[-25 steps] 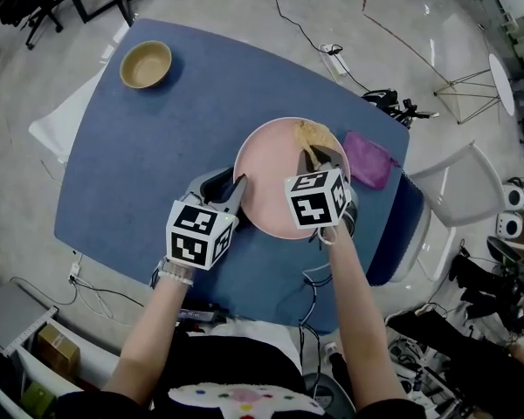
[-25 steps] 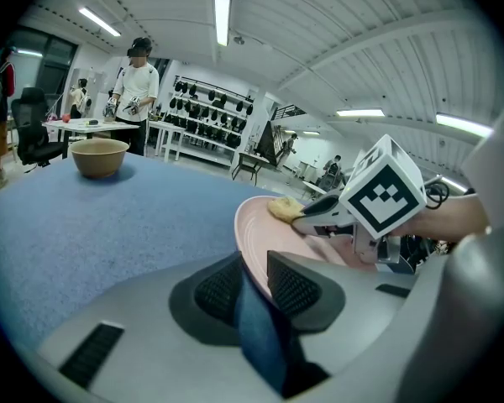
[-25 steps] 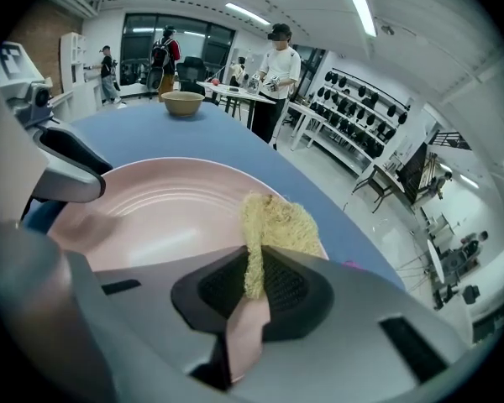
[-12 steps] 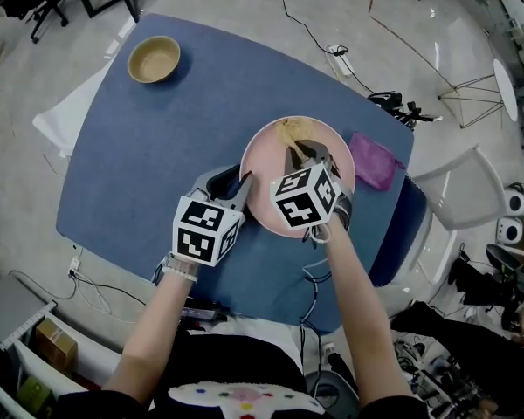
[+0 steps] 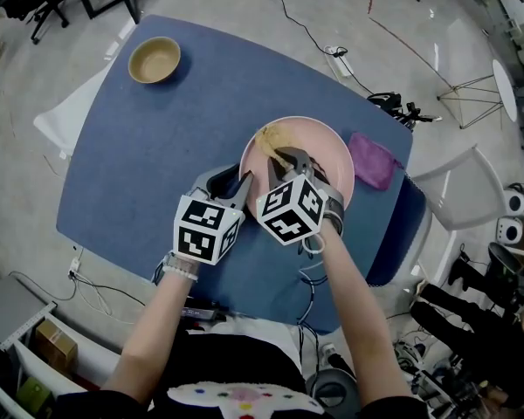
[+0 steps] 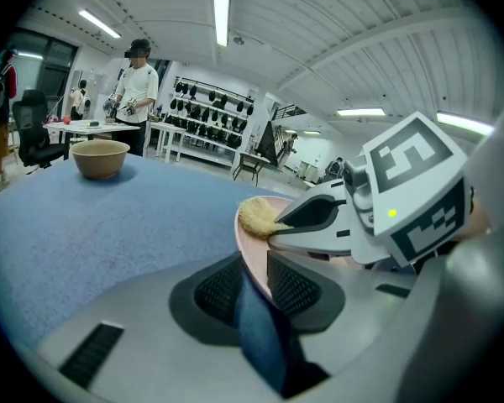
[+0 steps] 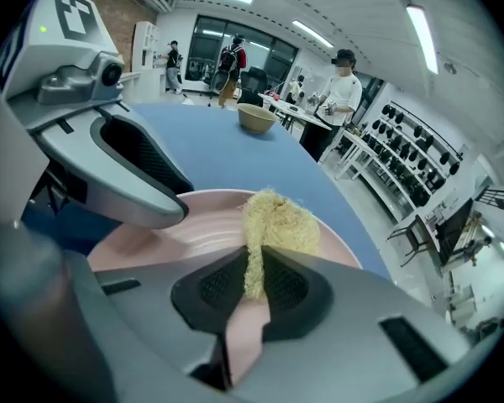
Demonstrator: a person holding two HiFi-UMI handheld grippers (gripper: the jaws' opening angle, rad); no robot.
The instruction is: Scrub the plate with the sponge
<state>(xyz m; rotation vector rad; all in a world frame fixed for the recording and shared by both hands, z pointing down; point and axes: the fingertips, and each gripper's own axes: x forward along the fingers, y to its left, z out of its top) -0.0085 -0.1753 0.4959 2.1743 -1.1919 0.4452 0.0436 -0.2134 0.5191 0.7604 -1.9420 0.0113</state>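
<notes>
A pink plate [image 5: 327, 160] lies on the blue table near its right edge. My left gripper [image 5: 242, 190] is shut on the plate's near-left rim [image 6: 252, 263], with a pad on each side of it. My right gripper [image 5: 279, 157] is shut on a yellow fibrous sponge [image 5: 271, 140], which rests on the plate's far-left part. In the right gripper view the sponge [image 7: 277, 225] spreads out on the plate [image 7: 176, 229] beyond the jaws. In the left gripper view the sponge [image 6: 254, 215] sits just past the right gripper's fingers [image 6: 319, 217].
A tan bowl [image 5: 155, 58] stands at the table's far left corner. A purple cloth [image 5: 373, 161] lies right of the plate at the table edge. A white chair [image 5: 458, 190] stands to the right. Cables run over the floor. People stand at tables in the background.
My right gripper has dragged the sponge leftward across the plate, from its far right part to its far left. The left gripper has kept its hold on the rim.
</notes>
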